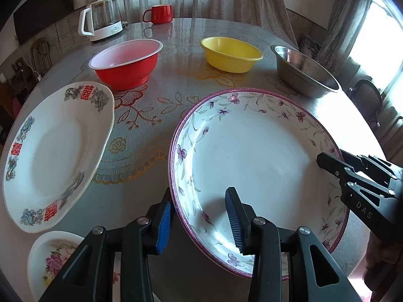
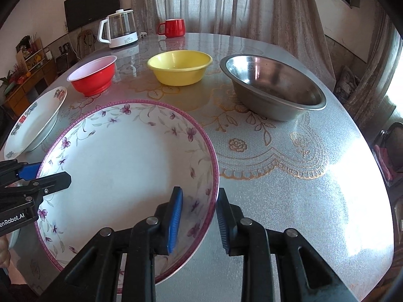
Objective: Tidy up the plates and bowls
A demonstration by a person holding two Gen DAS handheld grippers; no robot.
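both tongs straddle the purple-flower plate (image 1: pixel 254 156), which sits on the table (image 2: pixel 289 176) in front of the bowls: left gripper (image 1: pixel 199 222) on its left rim, right gripper (image 2: pixel 199 220) on the right. neither looks clamped yet; pads stand off the rim. double-happiness plate (image 1: pixel 50 156) lies just left, nearer the left hand.

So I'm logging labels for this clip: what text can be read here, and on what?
"DAS": right gripper, on its body.
"enRobot.AI", start cut off: left gripper, on its body.
Red double-happiness characters: rim of the white plate.
Kettle label: too small to read.
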